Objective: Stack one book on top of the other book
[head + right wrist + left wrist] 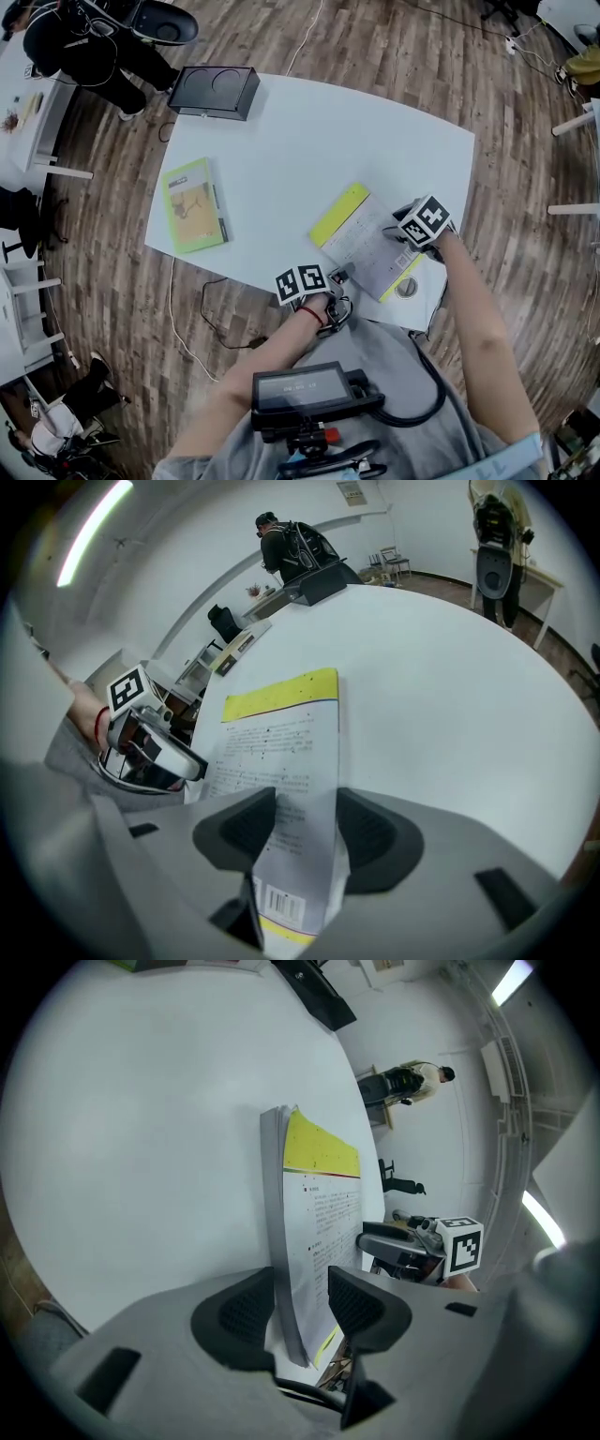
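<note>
1. Grey padded jaws of the left tool (300, 1305) stand spread astride one long edge of the white book with a yellow band (319, 1204). A sliver of gap shows beside one pad, so they straddle the book rather than pinch it.
2. The right tool (305, 829) also has its jaws apart, with the book's barcode corner between the pads (the printed cover faces the camera).
3. The two tools meet the same book from opposite sides. In the left gripper view the right tool's marker cube (466, 1246) shows just beyond the book.
4. That book sits at the near right corner of the white surface (309, 141), just in front of the person. Whether it lies flat or is raised a little cannot be told.
5. The green book (194, 204) lies flat near the surface's left edge, well apart from the first, so the two are not yet stacked.
6. A black box (214, 91) with two round recesses stands at the surface's far left corner.
7. A wooden floor (422, 56) surrounds the surface, and a thin cable (178, 319) trails across it below the near edge.
</note>
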The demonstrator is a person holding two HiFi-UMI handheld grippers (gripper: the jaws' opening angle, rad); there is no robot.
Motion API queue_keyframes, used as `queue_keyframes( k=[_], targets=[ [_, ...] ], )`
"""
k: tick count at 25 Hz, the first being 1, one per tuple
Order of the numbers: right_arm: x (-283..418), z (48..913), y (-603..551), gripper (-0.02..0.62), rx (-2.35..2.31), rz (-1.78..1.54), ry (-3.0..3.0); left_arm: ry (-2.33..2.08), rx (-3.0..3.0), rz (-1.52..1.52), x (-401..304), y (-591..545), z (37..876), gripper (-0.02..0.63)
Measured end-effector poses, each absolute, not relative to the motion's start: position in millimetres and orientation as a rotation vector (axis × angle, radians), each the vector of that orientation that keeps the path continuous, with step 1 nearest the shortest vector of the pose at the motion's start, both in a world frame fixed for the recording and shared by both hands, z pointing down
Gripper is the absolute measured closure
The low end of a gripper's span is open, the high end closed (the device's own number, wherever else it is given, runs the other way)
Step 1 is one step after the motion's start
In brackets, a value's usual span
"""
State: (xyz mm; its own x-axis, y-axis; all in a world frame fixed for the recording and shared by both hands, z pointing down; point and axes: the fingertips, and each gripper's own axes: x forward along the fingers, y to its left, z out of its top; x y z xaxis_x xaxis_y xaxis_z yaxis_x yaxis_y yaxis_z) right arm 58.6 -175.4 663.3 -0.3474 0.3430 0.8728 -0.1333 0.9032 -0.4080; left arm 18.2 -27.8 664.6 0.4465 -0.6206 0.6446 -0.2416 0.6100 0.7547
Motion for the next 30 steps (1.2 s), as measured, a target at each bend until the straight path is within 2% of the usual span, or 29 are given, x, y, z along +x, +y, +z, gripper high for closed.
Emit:
queue_keyframes(
  k=[5,30],
  targets=[
    [57.8,664.7,-174.8,0.390,-0.149,0.485,-1.855,-1.148,0.886,-0.226,14.8,-22.1,673.3,0.509],
    [57.8,663.8,-176.3,0.390,-0.044,0.510,-1.816,-1.147,0.924,-0.079,13.0,-22.0,671.2,0.520]
  ],
)
